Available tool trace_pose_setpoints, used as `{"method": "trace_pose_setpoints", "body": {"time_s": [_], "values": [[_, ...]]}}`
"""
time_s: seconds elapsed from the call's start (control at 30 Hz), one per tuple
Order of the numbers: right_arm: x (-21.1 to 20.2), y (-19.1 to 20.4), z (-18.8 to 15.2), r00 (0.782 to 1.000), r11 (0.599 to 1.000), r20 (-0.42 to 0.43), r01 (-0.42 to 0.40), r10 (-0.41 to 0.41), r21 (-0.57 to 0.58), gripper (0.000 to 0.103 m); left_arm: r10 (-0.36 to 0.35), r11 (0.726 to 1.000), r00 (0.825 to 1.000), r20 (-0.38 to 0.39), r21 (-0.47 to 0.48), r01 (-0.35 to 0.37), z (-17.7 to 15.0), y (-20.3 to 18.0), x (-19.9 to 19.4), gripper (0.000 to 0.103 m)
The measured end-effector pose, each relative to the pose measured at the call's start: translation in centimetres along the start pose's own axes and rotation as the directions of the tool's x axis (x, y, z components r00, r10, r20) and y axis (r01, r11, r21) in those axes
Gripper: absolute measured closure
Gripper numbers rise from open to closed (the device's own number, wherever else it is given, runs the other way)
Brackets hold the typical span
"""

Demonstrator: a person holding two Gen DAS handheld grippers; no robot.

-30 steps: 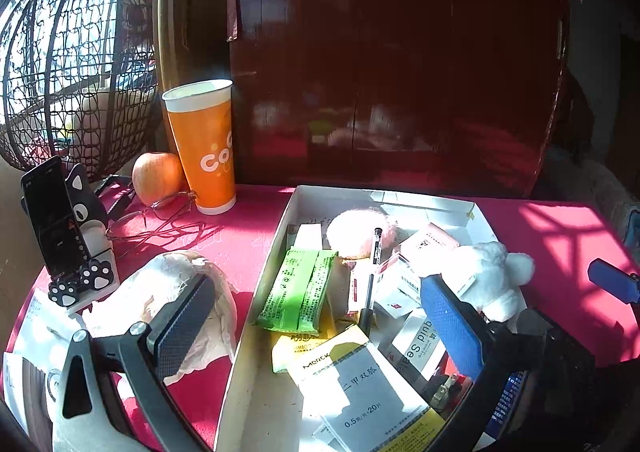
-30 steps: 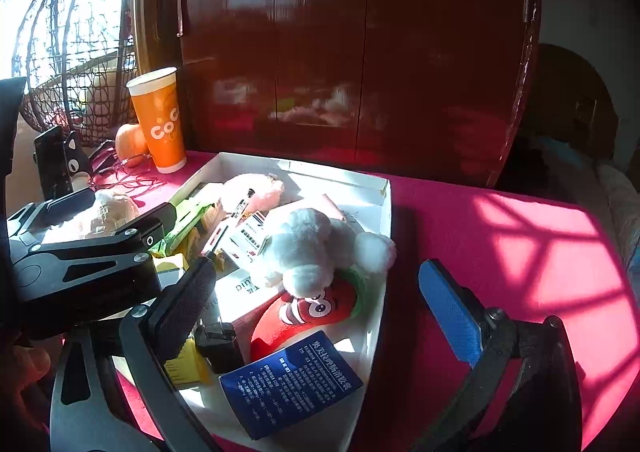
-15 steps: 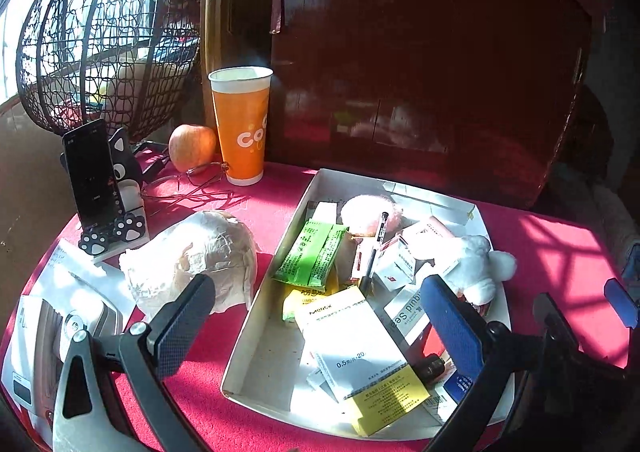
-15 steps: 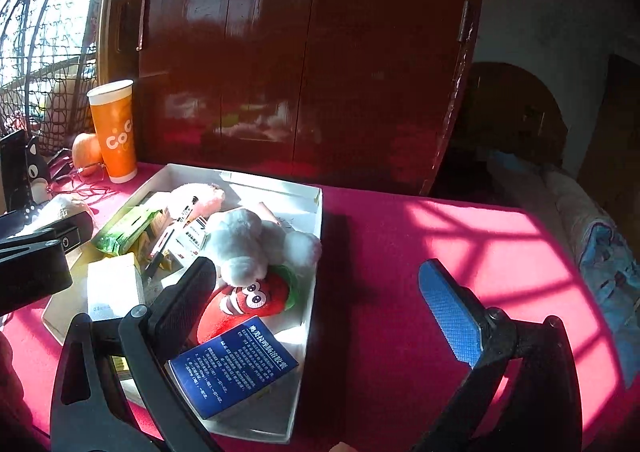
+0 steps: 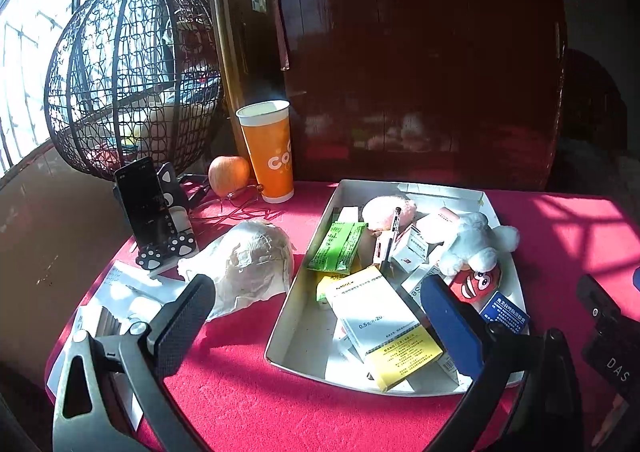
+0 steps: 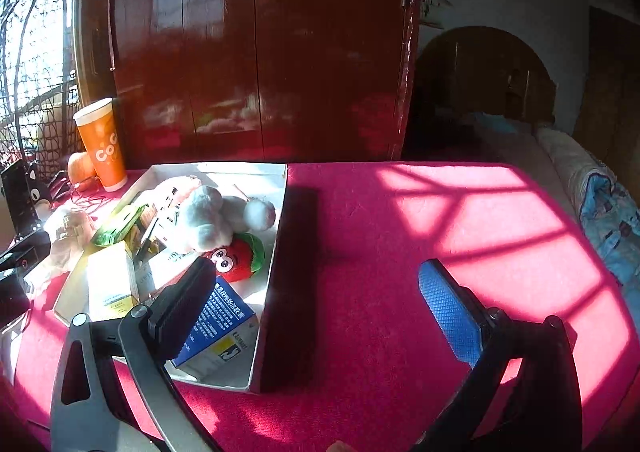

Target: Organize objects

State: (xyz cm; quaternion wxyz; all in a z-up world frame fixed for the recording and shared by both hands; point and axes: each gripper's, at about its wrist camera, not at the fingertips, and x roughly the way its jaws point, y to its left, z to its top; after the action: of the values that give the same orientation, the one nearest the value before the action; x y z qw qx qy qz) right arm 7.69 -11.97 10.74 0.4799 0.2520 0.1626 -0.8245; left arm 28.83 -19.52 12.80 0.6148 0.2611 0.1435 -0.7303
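Note:
A white box (image 5: 294, 306) (image 6: 276, 252) on the red tablecloth holds a white plush (image 5: 476, 244) (image 6: 208, 218), a red strawberry toy (image 5: 476, 284) (image 6: 240, 256), a green packet (image 5: 338, 246), a pen (image 5: 392, 236), a blue carton (image 6: 220, 322) and medicine cartons (image 5: 380, 326). My left gripper (image 5: 316, 316) hovers open above the box's near left corner, nothing between its fingers. My right gripper (image 6: 316, 304) stands open over the box's right wall and the bare cloth, holding nothing.
An orange paper cup (image 5: 270, 154), an apple (image 5: 229, 174), glasses, a phone on a cat stand (image 5: 154, 212), a crumpled white bag (image 5: 250, 260) and papers (image 5: 116, 292) lie left of the box. A wire basket chair (image 5: 128, 72) and dark wooden cabinet (image 6: 260, 52) stand behind.
Both grippers have drawn back and risen from the box, so more of the table shows. The right one has swung toward the right. Both stay open and hold nothing.

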Motion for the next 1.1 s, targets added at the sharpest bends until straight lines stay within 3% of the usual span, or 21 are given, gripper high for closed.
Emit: {"method": "trace_pose_setpoints", "body": {"time_s": [0.17,0.33,0.47,0.7,1.1], "values": [[-1.8,-1.8,-1.4,1.0,1.0,0.007,0.007,-0.007,0.012,0.0,-0.003,1.0,1.0,0.024,0.024,0.003,-0.7,-0.1,-1.9,0.0],[-4.5,-4.4,-2.0,0.999,0.997,0.035,-0.04,0.037,0.071,0.0,-0.028,0.999,0.998,0.062,0.033,0.026,-1.0,-0.8,-5.0,0.0],[-7.2,-6.0,-2.1,0.991,0.989,0.097,-0.101,0.09,0.111,0.0,0.035,0.999,0.994,0.101,0.002,-0.035,-1.3,-1.2,-7.5,0.0],[-11.2,-7.3,-2.9,0.973,0.979,0.181,-0.164,0.14,0.124,0.0,-0.123,0.992,0.985,0.119,0.028,0.12,-2.1,-2.7,-11.7,0.0],[-13.4,-9.0,-4.8,0.97,0.974,0.212,-0.154,0.118,0.164,0.0,-0.153,0.988,0.98,0.13,0.017,0.152,-2.8,-3.1,-15.1,0.0]]}}
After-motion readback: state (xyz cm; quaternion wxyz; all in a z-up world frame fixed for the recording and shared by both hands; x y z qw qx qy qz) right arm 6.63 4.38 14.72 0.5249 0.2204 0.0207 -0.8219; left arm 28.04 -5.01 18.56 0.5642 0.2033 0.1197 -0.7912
